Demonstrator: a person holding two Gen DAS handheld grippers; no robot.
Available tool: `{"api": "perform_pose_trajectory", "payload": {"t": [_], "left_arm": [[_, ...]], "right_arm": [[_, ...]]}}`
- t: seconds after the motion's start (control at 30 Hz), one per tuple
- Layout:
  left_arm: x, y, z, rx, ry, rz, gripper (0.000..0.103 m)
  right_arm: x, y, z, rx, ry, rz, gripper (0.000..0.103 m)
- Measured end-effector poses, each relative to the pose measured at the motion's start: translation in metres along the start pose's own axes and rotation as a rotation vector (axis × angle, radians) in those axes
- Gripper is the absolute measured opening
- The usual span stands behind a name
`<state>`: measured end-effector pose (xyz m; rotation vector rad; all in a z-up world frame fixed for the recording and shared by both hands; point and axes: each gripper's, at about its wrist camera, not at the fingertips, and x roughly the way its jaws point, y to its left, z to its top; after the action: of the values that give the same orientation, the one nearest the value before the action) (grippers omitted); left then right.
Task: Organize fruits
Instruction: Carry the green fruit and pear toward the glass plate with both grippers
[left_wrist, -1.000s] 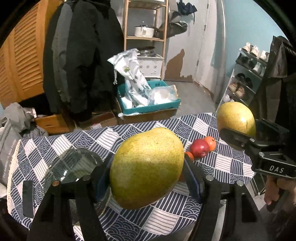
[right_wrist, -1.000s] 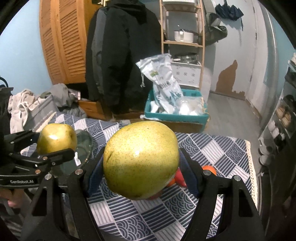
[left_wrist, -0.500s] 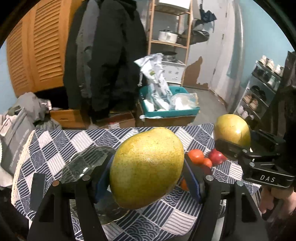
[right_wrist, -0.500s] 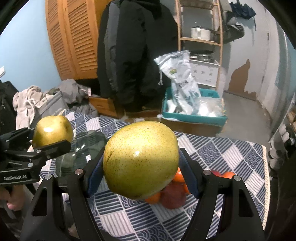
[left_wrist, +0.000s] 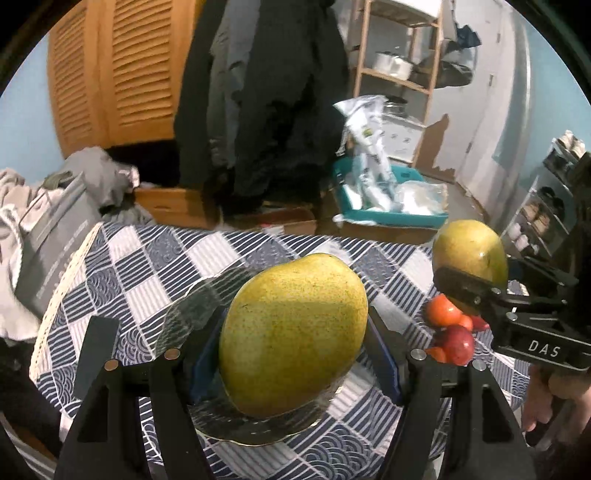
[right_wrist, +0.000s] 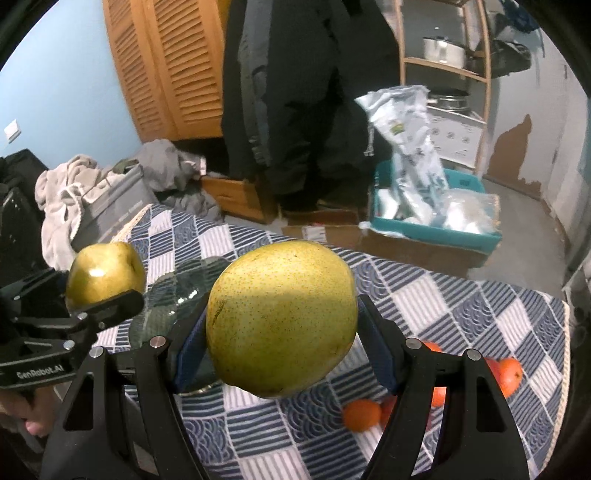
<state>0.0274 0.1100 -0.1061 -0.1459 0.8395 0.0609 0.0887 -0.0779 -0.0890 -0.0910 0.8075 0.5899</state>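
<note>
Green-yellow pears fill both tongs: the left gripper (left_wrist: 295, 354) clamps one pear (left_wrist: 291, 332) above the glass plate (left_wrist: 199, 306), and the right gripper (right_wrist: 284, 343) clamps another pear (right_wrist: 280, 317) beside it. This looks like the carrying step. Next, each must be lowered onto the plate and released, clear of the small red and orange fruits (right_wrist: 362, 413) lying on the checked tablecloth (right_wrist: 461, 306).

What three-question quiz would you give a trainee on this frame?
1. True or false: each gripper is shut on a pear.
2. What lies under the left gripper's pear? A) glass plate B) teal crate C) cardboard box
3. Name the small fruits on the tablecloth beside the right gripper.

Key:
1. True; the right pear is also held.
2. A, the glass plate.
3. Oranges, with red fruits among them.
</note>
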Motion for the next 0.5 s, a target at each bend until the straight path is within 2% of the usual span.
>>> {"api": "perform_pose_trajectory", "payload": {"t": [0.5], "left_arm": [[0.046,0.058,-0.029,-0.093,0.126,0.068,0.072]], "right_arm": [[0.077,0.041,-0.006,-0.031,0.147,0.059,0.074]]}}
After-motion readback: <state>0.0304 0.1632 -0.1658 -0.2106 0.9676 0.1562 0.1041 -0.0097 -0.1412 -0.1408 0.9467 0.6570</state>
